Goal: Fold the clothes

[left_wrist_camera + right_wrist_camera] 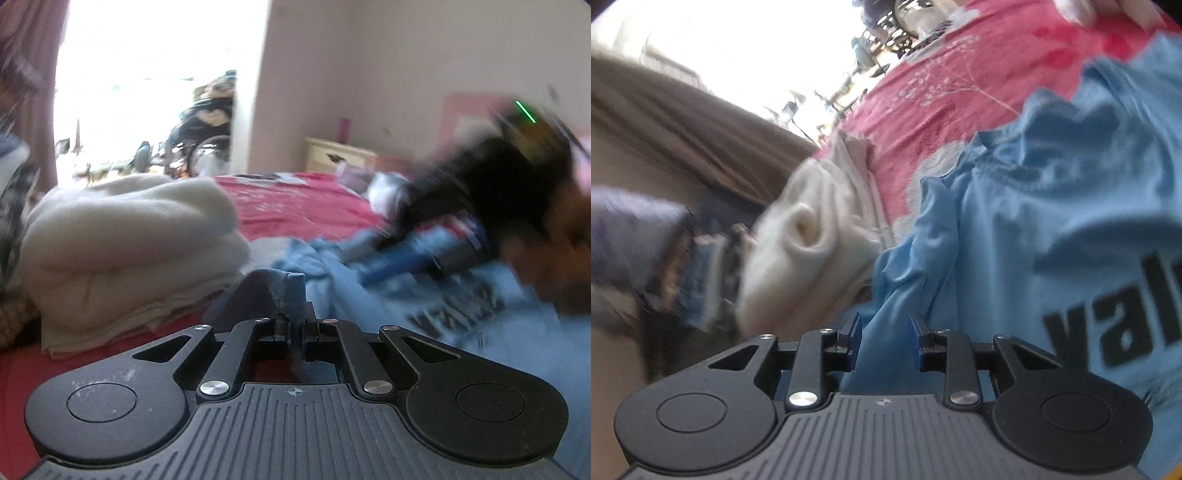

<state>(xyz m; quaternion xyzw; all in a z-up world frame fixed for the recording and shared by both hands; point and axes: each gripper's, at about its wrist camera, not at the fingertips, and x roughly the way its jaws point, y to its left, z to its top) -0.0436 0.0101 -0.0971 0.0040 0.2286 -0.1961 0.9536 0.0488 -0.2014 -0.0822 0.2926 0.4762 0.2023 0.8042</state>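
Blue cotton fills both views: a light-blue T-shirt (1052,206) lies crumpled on a red bedspread (923,107), black lettering across its chest reading "val" before the frame cuts it off. Left gripper (291,295) is clamped tight on a fold of the shirt. Right gripper (884,332) stands partly apart, cloth between its blue pads (855,341), not pressed. Cream blankets (122,243) sit folded just beside.

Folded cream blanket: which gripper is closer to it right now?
Left. The left gripper sits beside the cream blanket; the right gripper is over the blue shirt, farther off.
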